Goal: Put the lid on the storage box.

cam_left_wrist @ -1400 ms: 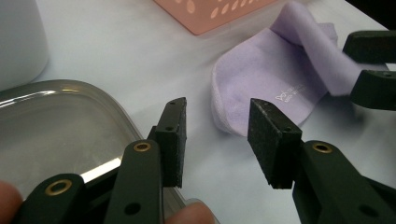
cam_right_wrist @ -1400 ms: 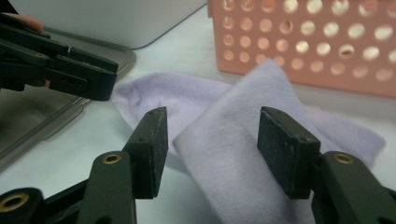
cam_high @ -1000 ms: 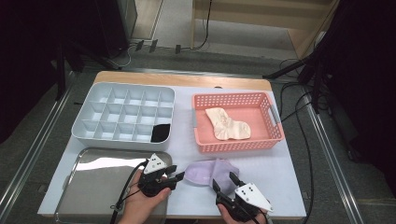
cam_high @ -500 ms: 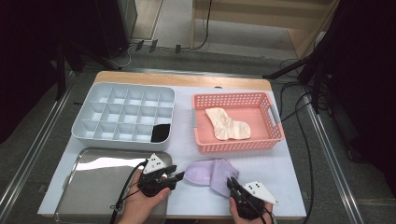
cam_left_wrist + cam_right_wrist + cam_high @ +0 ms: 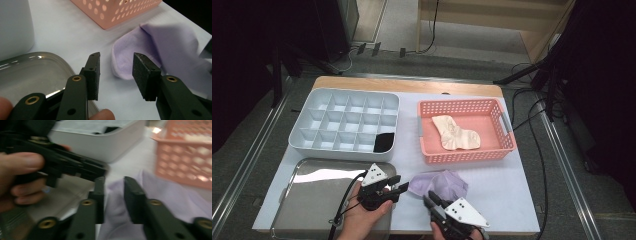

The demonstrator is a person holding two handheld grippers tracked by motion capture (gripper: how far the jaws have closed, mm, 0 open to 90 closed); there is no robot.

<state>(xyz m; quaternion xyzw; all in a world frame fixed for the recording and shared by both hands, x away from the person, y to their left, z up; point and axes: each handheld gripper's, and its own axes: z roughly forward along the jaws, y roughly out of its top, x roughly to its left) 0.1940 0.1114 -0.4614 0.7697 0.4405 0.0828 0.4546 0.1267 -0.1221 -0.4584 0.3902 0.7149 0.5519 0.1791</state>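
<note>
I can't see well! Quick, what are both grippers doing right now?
Left gripper: open, empty.
Right gripper: jaws just reopened, apart over the purple sock.

Soft matt lilac cloth [image 5: 439, 183]; glossy metal tray [image 5: 307, 200]; perforated pink plastic basket [image 5: 464, 152].

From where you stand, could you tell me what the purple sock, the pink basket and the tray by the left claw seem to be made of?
Purple sock: soft knit fabric, matte, lying limp and creased.
Pink basket: probably moulded plastic, smooth walls with regular holes.
Tray: likely stainless steel, shiny, mirroring the light.
</note>
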